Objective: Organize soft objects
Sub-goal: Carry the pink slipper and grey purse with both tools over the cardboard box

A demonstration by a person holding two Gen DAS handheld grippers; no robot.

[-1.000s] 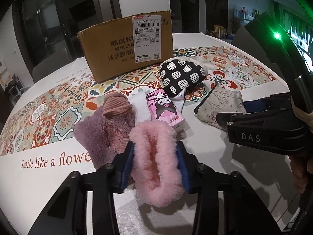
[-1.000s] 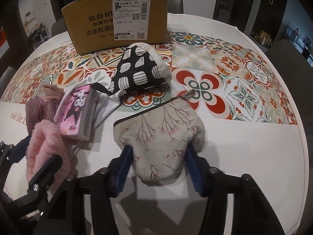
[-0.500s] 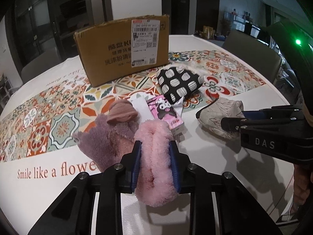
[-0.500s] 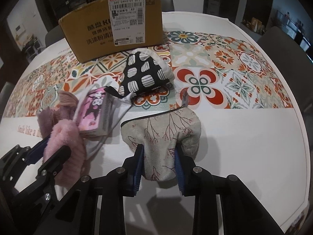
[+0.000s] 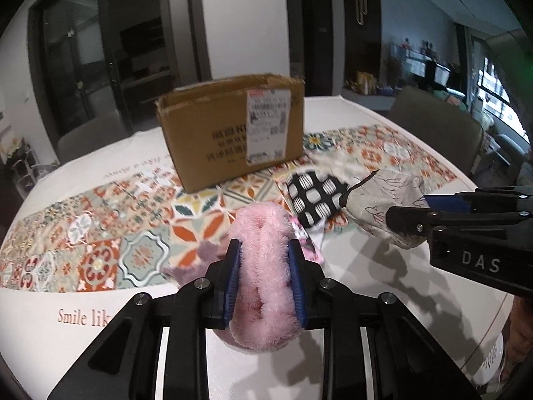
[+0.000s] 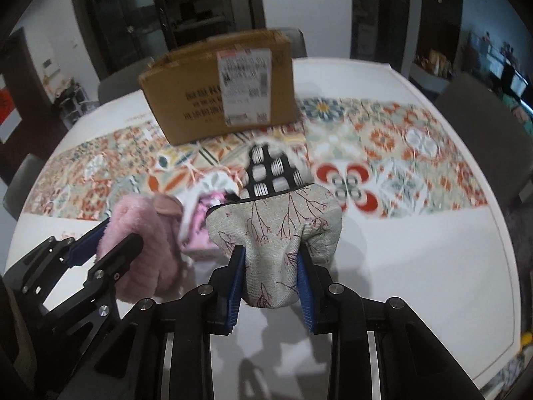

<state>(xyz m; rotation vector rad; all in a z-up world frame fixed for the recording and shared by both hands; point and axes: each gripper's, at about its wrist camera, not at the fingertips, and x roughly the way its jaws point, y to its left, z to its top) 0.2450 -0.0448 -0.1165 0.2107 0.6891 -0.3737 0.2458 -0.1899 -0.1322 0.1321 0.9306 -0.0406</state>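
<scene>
Both tools are loaded, so the step in hand looks like the carry: each soft item is gripped and raised off the counter [image 5: 383, 300], apparently on its way to the cardboard box [image 5: 233, 136] that stands straight ahead of both tools, beyond the remaining pile.

The left tool [image 5: 263, 276] is clamped narrow on a pink fluffy item [image 5: 263, 266], probably a slipper or a plush cuff. Its pile bulges out above and below the blue pads, and it casts a shadow on the counter underneath. The right tool [image 6: 270, 278] is closed on a beige fabric pouch [image 6: 276, 226] printed with thin branch motifs; the cloth is pinched into a waist between the pads and flares wide ahead of them, with a dark zip edge along its far rim.

Just ahead of the tools, between them and the box, lie a black-and-white patterned pouch [image 6: 269, 173], a pink printed packet [image 6: 200, 230] and a mauve fuzzy piece [image 5: 200, 260] to the left of the left tool.

The next move, as I judge it, calls for lifting both items high enough to pass over the box's near wall, then opening each tool above it. Whether the top is open cannot be told for certain. Both items are limp, so they may sag or snag on the rim.
</scene>
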